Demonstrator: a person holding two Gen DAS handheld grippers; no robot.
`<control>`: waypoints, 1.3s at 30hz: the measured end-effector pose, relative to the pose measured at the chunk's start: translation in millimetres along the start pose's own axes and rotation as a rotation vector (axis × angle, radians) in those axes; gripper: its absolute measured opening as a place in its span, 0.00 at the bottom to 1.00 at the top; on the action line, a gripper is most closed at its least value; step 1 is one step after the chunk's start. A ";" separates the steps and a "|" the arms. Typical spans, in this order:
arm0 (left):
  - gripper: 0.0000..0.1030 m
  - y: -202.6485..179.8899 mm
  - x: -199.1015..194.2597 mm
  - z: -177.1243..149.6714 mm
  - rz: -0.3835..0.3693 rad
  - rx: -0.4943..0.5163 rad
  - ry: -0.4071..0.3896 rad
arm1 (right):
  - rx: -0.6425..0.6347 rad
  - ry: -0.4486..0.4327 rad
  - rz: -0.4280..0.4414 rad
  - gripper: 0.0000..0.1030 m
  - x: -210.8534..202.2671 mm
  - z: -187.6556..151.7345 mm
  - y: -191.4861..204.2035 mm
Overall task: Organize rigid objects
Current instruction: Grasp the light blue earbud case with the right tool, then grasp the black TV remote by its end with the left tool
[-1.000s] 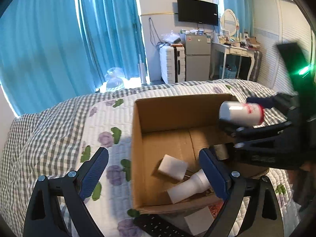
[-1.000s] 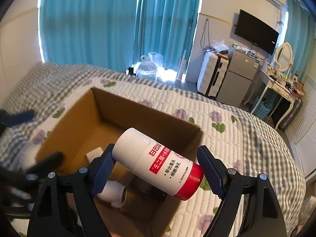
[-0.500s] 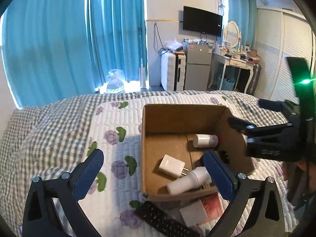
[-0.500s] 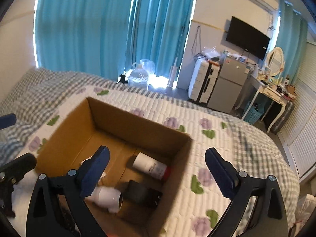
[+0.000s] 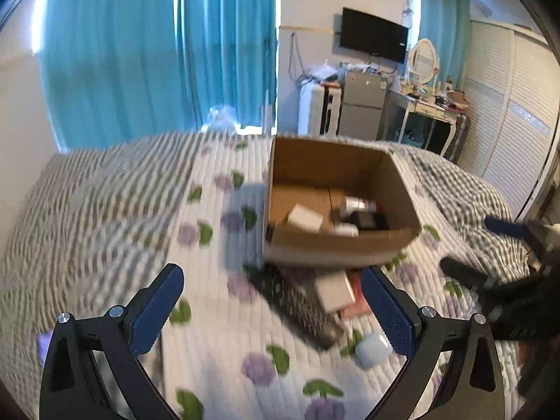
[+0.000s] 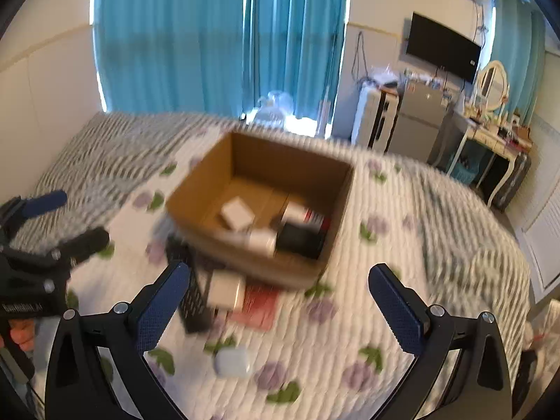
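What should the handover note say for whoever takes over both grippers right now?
Left gripper: open, empty. Right gripper: open, empty.
Cardboard box on the bed holds the red-capped white bottle, a white charger, another white bottle and a black item.
Left on the quilt in front of the box: black remote, small white box, red flat pack, white earbud case. Frames are blurred.
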State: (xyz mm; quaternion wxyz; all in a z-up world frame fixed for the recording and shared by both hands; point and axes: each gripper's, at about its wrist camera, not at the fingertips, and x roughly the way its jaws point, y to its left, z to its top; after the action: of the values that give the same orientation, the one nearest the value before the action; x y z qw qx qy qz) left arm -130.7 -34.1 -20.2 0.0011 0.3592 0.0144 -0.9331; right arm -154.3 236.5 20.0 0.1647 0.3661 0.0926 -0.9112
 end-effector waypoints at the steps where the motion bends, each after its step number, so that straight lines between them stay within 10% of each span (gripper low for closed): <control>1: 1.00 1.0 3.6 -8.3 -0.001 -0.010 0.010 | -0.002 0.016 0.005 1.00 5.3 -10.8 3.4; 9: 1.00 0.7 48.6 -52.8 0.055 -0.027 0.121 | -0.010 0.197 0.033 0.97 85.9 -89.7 23.9; 18: 1.00 -4.7 75.4 -66.8 0.082 0.000 0.184 | -0.091 0.332 0.102 0.58 129.4 -123.9 51.3; 39: 0.92 -14.4 155.4 -58.2 0.129 -0.140 0.286 | 0.039 0.173 0.053 0.49 106.9 -56.9 -10.2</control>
State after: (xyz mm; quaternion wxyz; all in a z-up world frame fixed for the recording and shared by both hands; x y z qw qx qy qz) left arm -207.2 -16.8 -167.2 0.0838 0.4875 0.0562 -0.8673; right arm -194.3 237.6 -94.7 0.1731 0.4488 0.0788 -0.8732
